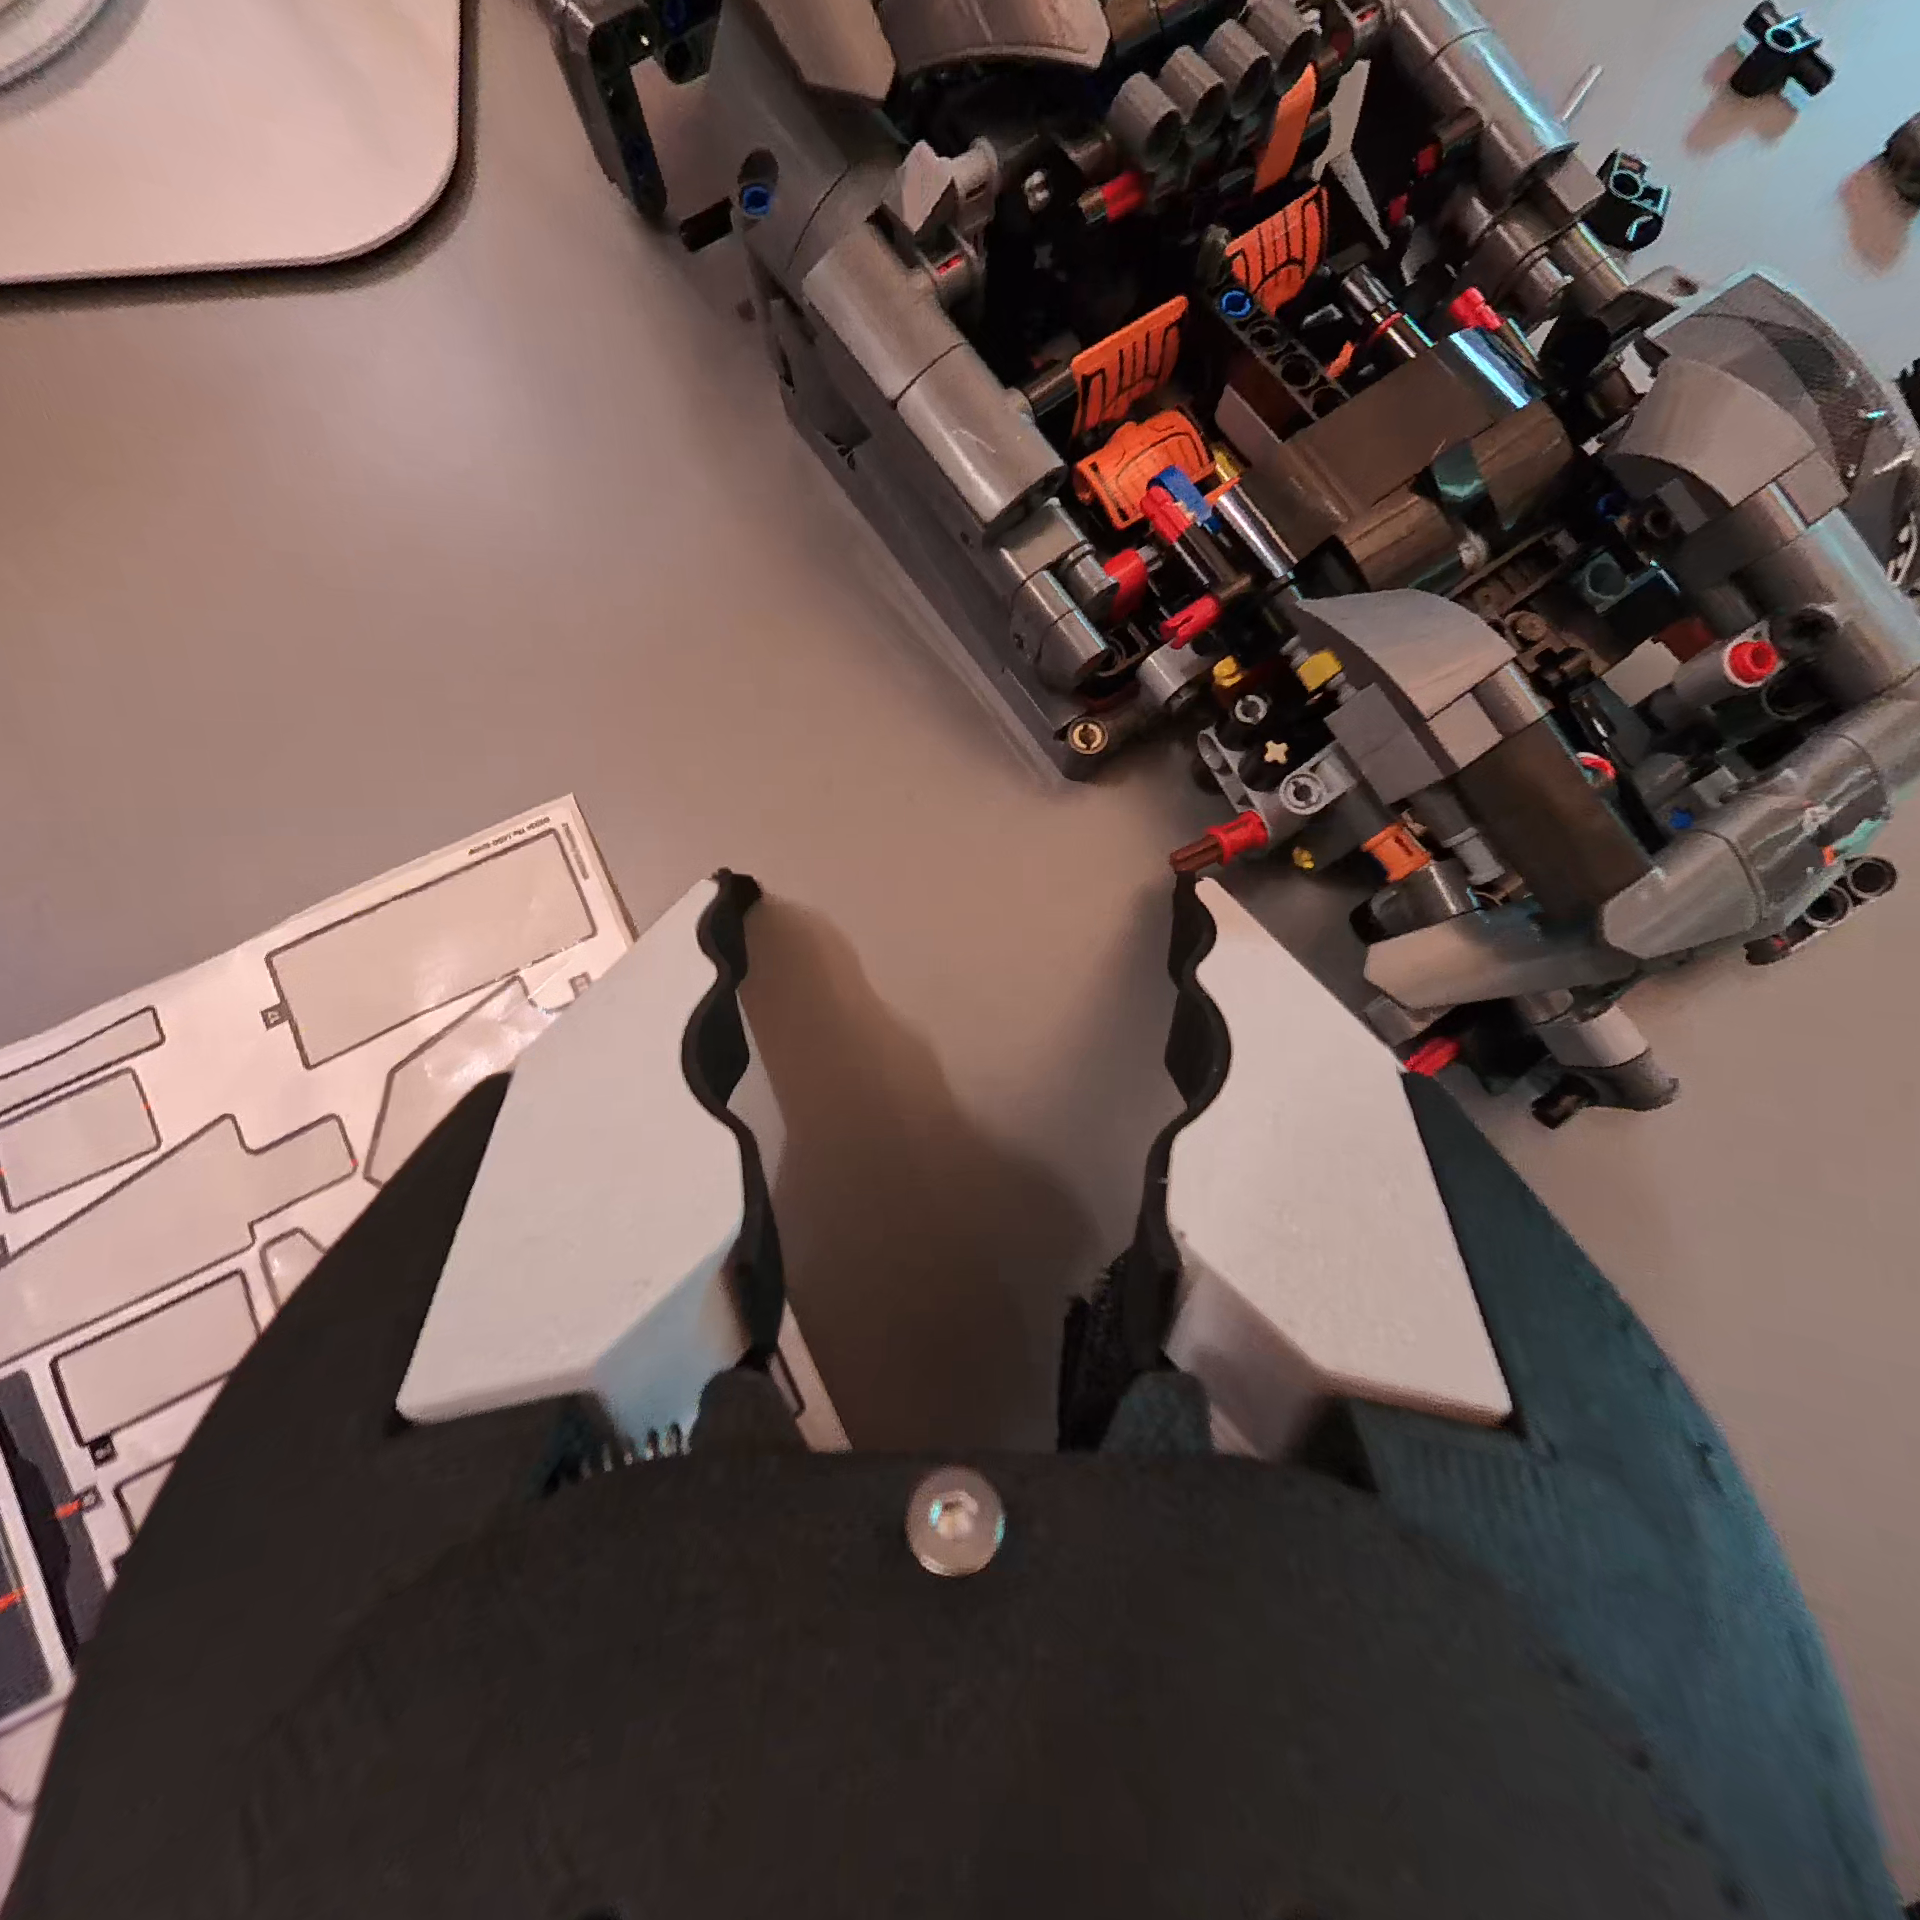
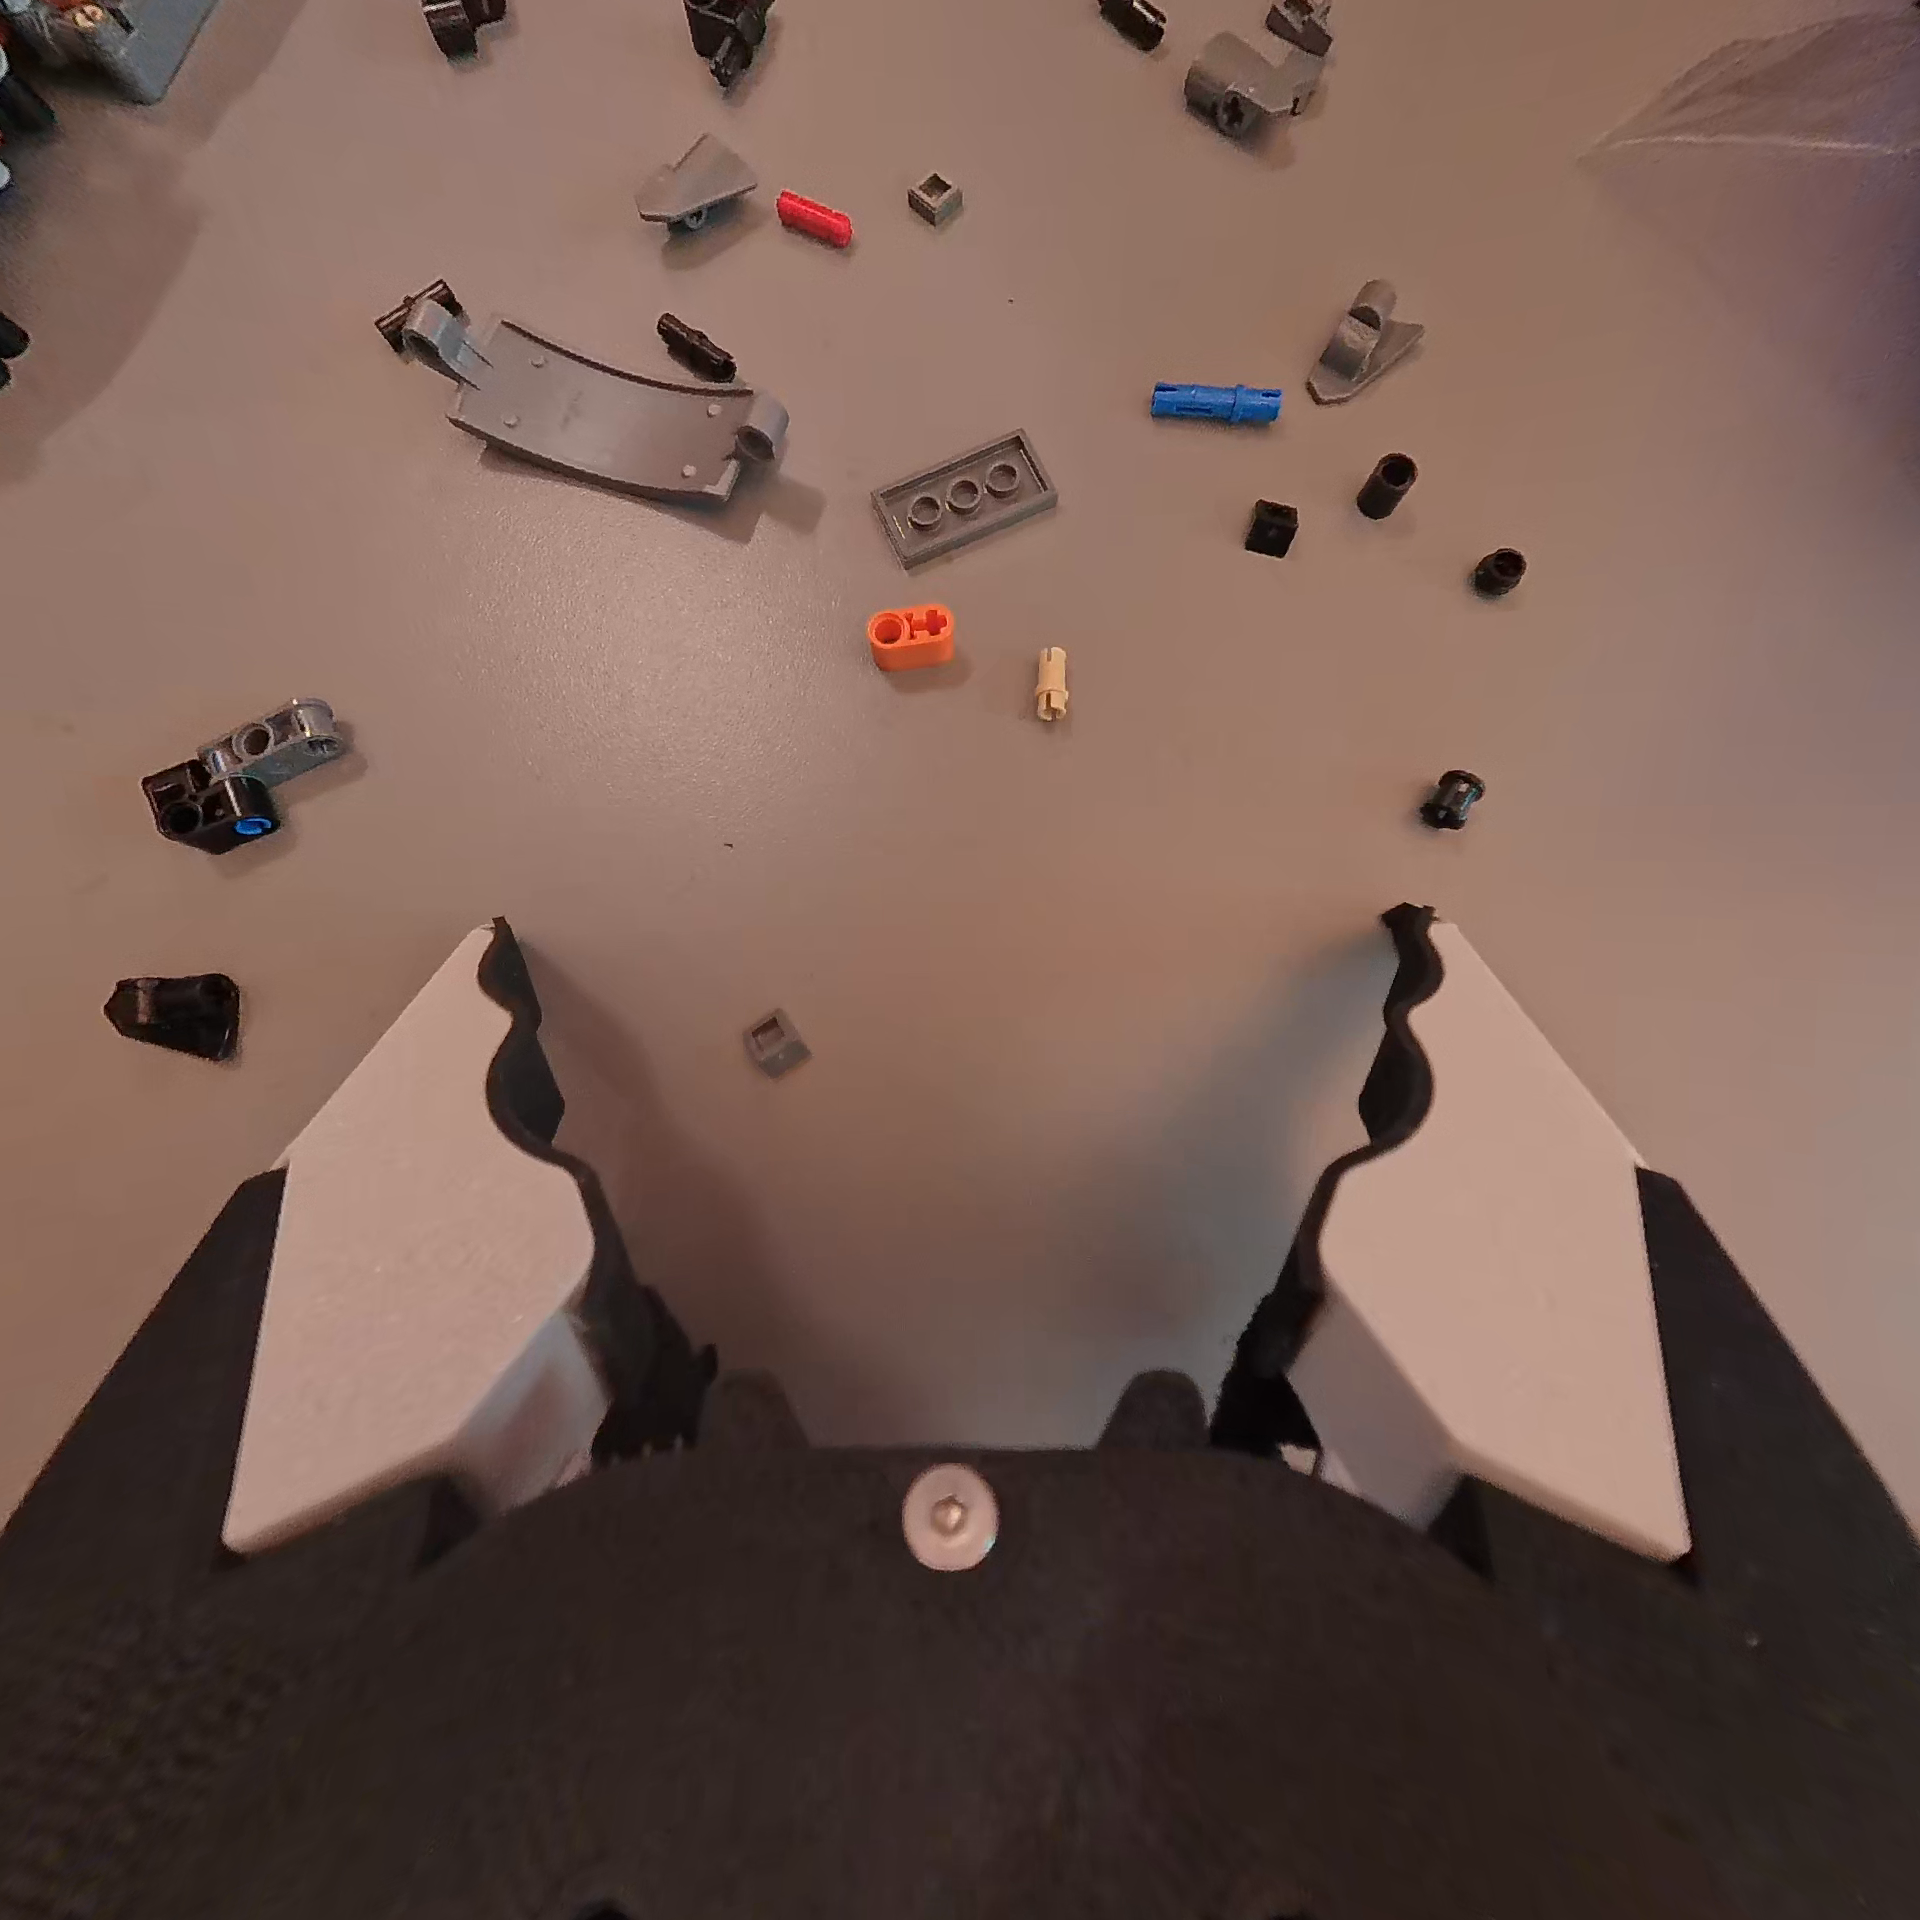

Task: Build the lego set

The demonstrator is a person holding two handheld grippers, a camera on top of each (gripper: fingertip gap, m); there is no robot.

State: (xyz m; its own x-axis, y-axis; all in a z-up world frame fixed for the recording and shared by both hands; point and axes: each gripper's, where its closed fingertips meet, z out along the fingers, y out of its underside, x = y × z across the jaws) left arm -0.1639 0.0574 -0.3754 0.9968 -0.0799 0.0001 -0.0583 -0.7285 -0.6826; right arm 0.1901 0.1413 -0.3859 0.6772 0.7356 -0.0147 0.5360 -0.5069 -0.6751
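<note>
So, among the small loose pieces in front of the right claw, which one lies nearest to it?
The small grey sloped piece, lying alone between the open right claw fingers; all other pieces lie farther off.

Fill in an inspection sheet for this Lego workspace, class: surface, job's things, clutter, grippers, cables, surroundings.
Surface: grey table, loose parts scattered on it.
Job's things: part-built grey model; curved grey panel, grey plate, orange connector, blue pin, tan pin.
Clutter: sticker sheet partly under the left gripper.
Grippers: left gripper open, empty; right gripper open, empty.
Cables: nothing seen.
Surroundings: pale rounded object at the table's far corner.
</note>
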